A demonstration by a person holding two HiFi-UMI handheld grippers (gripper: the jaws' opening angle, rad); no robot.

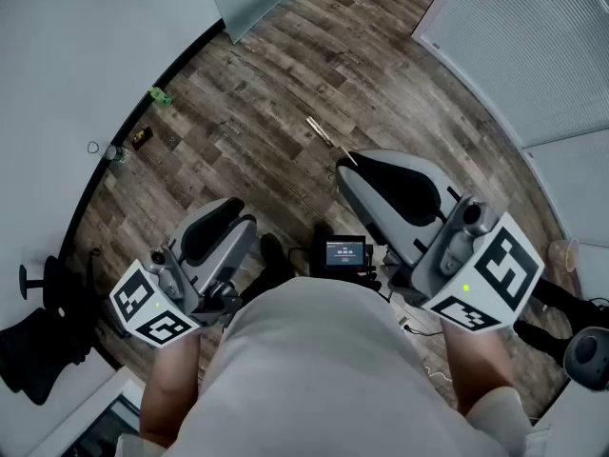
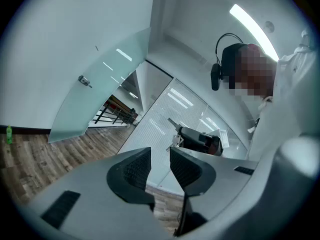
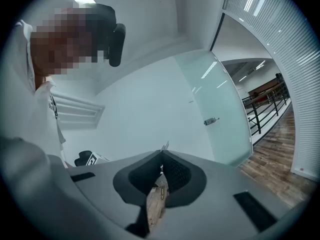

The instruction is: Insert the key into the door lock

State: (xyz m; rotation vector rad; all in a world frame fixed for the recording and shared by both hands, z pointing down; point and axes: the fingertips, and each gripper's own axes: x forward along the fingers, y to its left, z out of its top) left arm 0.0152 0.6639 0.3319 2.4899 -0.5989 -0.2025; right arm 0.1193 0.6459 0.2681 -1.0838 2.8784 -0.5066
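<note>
My right gripper (image 1: 348,163) is shut on a slim metal key (image 1: 323,132), whose blade sticks out past the fingertips over the wood floor. In the right gripper view the jaws (image 3: 161,155) pinch the key (image 3: 158,196), its tip (image 3: 165,145) showing above them. It points level towards a frosted glass door (image 3: 220,109) with a small metal lock (image 3: 211,120), still far off. My left gripper (image 1: 233,212) is held lower left, its jaws (image 2: 160,155) open with nothing between them. The door lock (image 2: 84,80) also shows in the left gripper view.
A glass wall with blinds (image 1: 533,36) stands at the right. A green bottle (image 1: 160,96) rests by the white wall, and a black office chair (image 1: 38,341) is at the lower left. A small screen device (image 1: 344,253) hangs at my chest.
</note>
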